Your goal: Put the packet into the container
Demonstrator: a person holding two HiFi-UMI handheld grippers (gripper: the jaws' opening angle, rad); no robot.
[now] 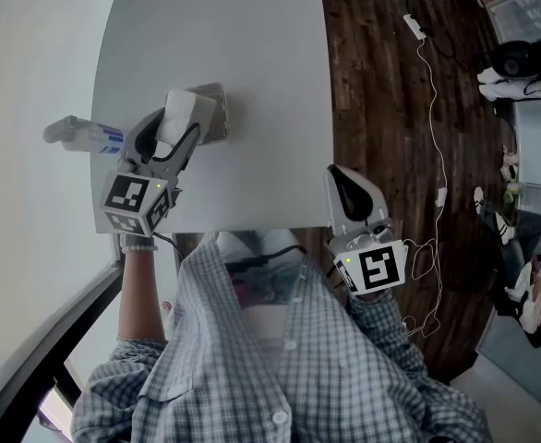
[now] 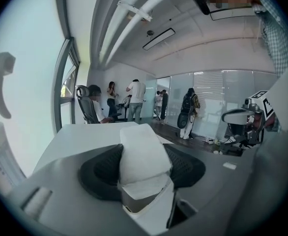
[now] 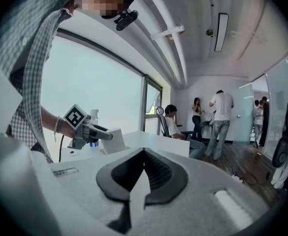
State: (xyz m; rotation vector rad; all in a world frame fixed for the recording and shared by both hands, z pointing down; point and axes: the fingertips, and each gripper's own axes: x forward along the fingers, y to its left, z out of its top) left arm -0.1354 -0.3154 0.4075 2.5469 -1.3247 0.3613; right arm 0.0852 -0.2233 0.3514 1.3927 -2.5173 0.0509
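Left gripper view gives me the clearest read on the working claw: the left gripper has its jaws spread wide, with the white packet standing upright between them. Both dark pads press against its sides, so it is a firm hold on a bulky item, not an empty open claw. The packet's top end pokes out past the fingertips, toward the centre of the frame. In the head view I see the left gripper left of centre, reaching up-frame over the grey table with the packet in its jaws. The container sits on the table just to the right of the packet. The two overlap from this angle, and I cannot tell whether the packet touches the container's rim or is merely above it. A spray bottle lies at the table's left edge, near the gripper's left flank. The right gripper hangs at the table's lower right corner, well apart from the packet and container. In the right gripper view, the right gripper has its jaw tips meeting, with nothing pinched between them. In the left middle of that frame I can see the other claw carrying the packet low over the tabletop.
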